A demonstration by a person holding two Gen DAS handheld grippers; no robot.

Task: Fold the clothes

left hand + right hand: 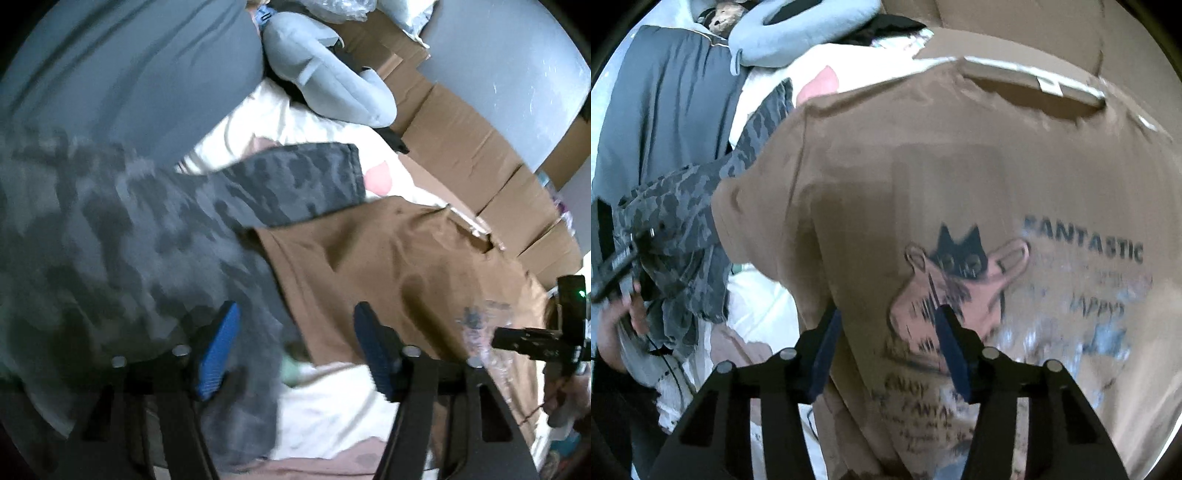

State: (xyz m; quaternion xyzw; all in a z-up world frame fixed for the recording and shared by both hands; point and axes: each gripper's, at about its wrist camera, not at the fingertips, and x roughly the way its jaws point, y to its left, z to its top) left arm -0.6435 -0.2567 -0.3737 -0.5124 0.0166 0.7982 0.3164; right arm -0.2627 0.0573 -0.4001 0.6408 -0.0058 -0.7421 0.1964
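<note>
left gripper (295, 332) jaws wide, holding nothing, camo garment (110, 240) by its left finger | right gripper (886, 332) jaws wide, brown cat-print t-shirt (942, 166) ahead between them

Both wrist views close, downward, sharing the brown T-shirt (388, 258).

The brown T-shirt (923, 155) is looking like soft matt cotton — its print (960, 280) cracking and flaking. The camouflage garment (122, 236) is showing heavier, duller cloth; the boxes (461, 122) — plain matt cardboard.
</note>
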